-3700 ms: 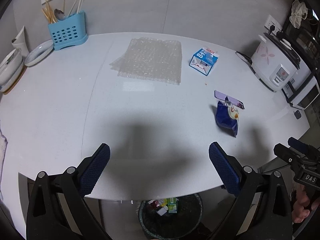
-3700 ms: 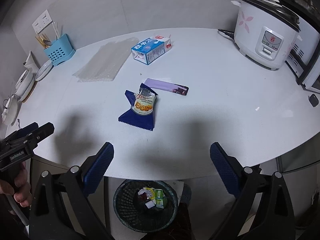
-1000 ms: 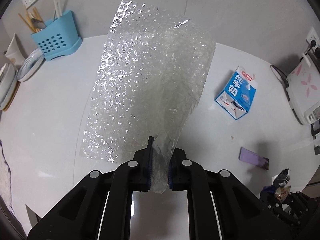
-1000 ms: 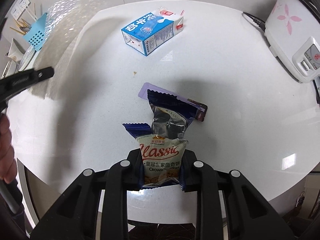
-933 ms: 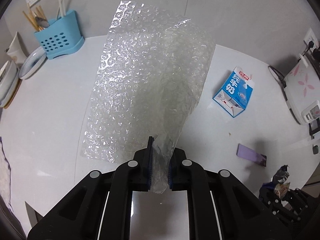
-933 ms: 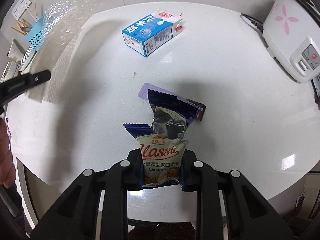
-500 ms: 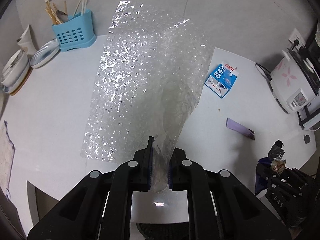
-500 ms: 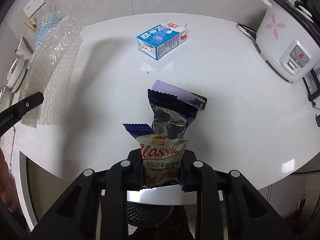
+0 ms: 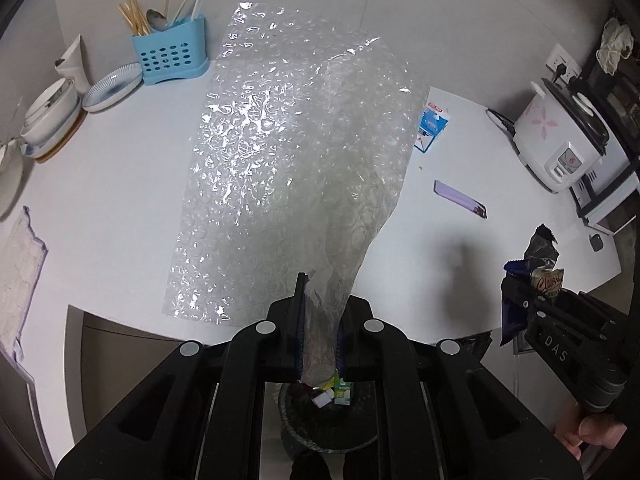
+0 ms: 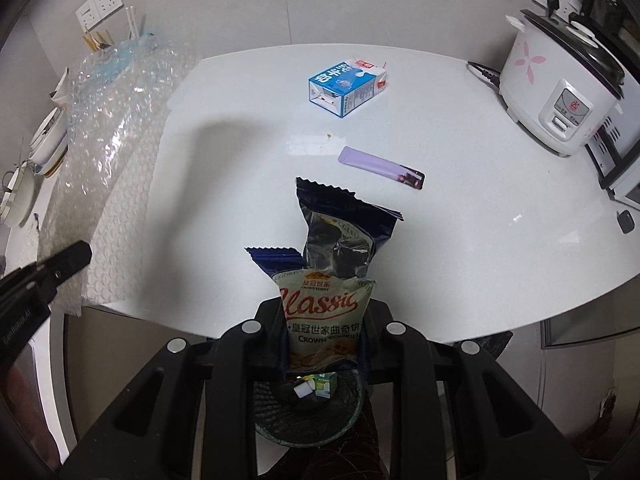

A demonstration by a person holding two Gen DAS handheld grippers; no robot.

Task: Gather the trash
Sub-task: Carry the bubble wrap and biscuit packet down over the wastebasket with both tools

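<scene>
Dim overhead light, fisheye-warped edges

Matte black left tool (image 9: 319, 334) has silver screws and blue pads (image 9: 298, 332).

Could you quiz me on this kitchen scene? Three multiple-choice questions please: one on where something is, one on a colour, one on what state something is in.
1. Where is the bin?
A. on the table
B. on the floor below the table edge
C. beside the rice cooker

2. What colour is the utensil holder?
A. light blue
B. red
C. black

3. What is the left gripper doing?
A. hanging open
B. shut on the bubble wrap
C. shut on the milk carton

Answers: B, the bin shows under the table rim; A, its slotted wall is light blue; B, the jaws pinch the sheet's lower end.
</scene>
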